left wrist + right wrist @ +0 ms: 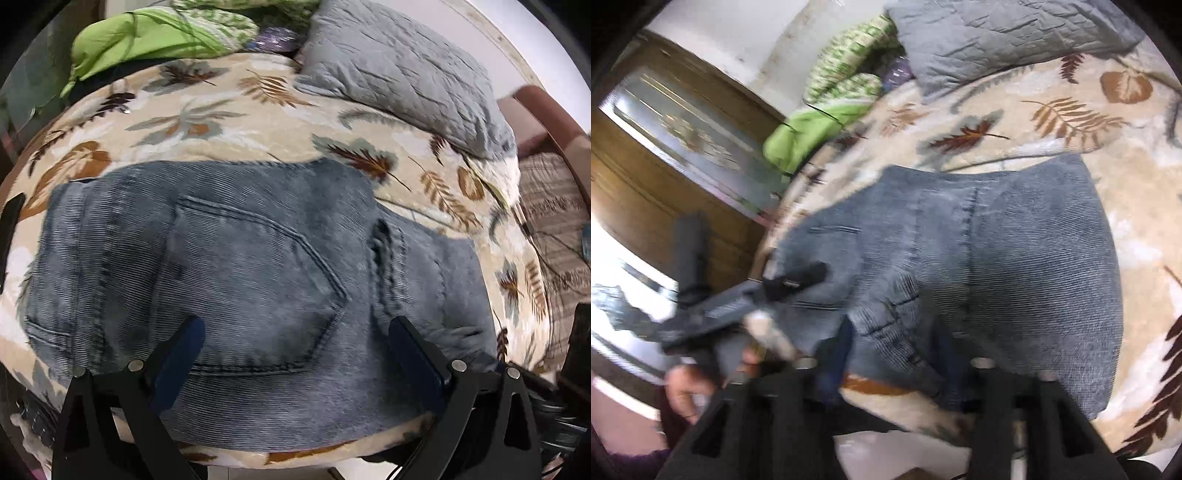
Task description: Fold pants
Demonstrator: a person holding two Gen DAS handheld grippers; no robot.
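Left gripper (295, 332): jaws wide, nothing between the pads, poised just over the jeans (236, 280) near a back pocket (258, 280). Right gripper (894, 343): blurred, fingers apart, hovering at the jeans' near edge, gripping nothing so far as can be told. Left gripper also visible from the right wrist, held in a hand (683, 387) at the bed's side. Jeans folded into a compact stack, flat on a leaf-print blanket (229, 118). Beyond: grey pillow (399, 66), green bedding (147, 40). Wooden wardrobe (646, 192) beside the bed.
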